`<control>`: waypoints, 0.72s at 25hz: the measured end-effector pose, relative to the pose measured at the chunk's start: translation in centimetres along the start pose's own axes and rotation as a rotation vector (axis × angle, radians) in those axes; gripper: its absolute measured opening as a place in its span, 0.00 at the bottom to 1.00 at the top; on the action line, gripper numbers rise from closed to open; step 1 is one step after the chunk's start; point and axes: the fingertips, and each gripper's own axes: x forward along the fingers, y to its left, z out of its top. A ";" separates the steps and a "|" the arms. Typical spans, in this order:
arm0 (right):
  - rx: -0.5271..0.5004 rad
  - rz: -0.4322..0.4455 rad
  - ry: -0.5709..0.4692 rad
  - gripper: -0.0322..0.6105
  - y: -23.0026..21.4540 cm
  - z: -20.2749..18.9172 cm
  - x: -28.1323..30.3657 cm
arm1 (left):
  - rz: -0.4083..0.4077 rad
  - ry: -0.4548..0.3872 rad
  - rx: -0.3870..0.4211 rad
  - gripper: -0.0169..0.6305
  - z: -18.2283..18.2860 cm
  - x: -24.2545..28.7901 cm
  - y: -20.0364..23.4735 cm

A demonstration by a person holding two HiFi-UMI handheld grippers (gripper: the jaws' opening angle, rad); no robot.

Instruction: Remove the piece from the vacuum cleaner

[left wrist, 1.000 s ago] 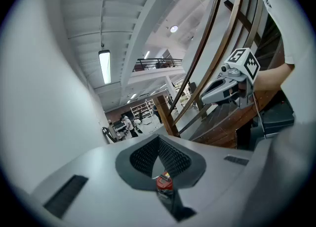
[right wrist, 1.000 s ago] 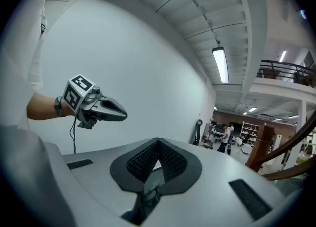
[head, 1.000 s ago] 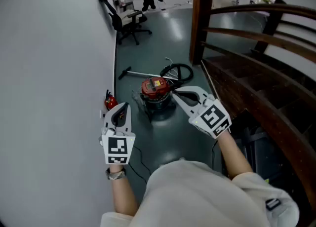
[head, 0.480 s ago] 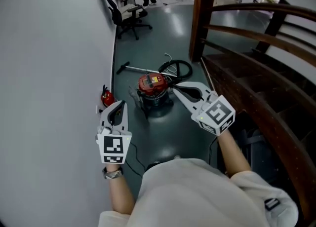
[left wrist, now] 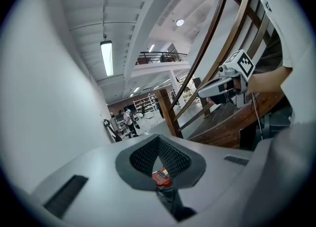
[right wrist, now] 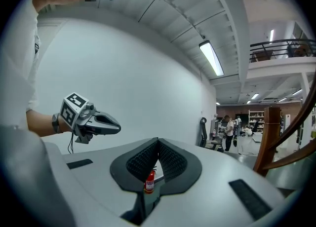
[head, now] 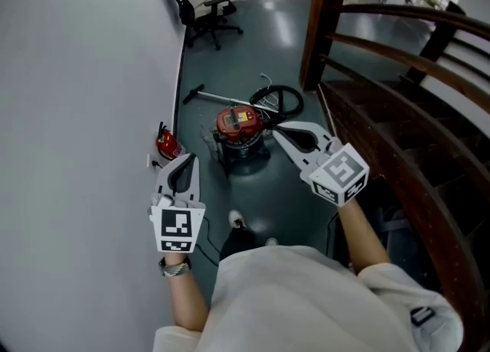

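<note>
**Left claw (head: 187, 159) and right claw (head: 277, 127) both closed and empty; the vacuum cleaner (head: 241, 132) stands on the floor (head: 253, 44) ahead of us.**

By the white wall at left we see a red fire extinguisher (head: 167, 145). Just right of it we hold the left claw, its jaws pressed together with nothing between them. The red-topped vacuum cleaner sits farther ahead, between our two claws and touched by neither. Its black hose (head: 280, 100) is coiled behind it, and a slim tube (head: 216, 98) lies toward the wall. The right claw hangs just right of the vacuum cleaner, also closed on nothing. Wooden stair rails (head: 398, 44) rise at far right.
</note>
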 end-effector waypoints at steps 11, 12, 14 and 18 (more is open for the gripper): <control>-0.023 -0.004 0.012 0.09 -5.0 -0.9 8.0 | -0.005 0.015 -0.023 0.02 -2.5 7.3 6.4; -0.024 -0.002 0.016 0.09 -5.6 -0.9 9.0 | -0.011 0.009 -0.022 0.02 -2.4 8.2 7.0; -0.029 -0.002 0.021 0.09 -6.8 -0.7 11.0 | -0.026 -0.003 -0.019 0.02 -2.2 9.9 8.3; -0.039 -0.017 0.020 0.09 -8.8 -0.3 14.8 | -0.047 -0.002 -0.016 0.02 -2.6 12.7 11.0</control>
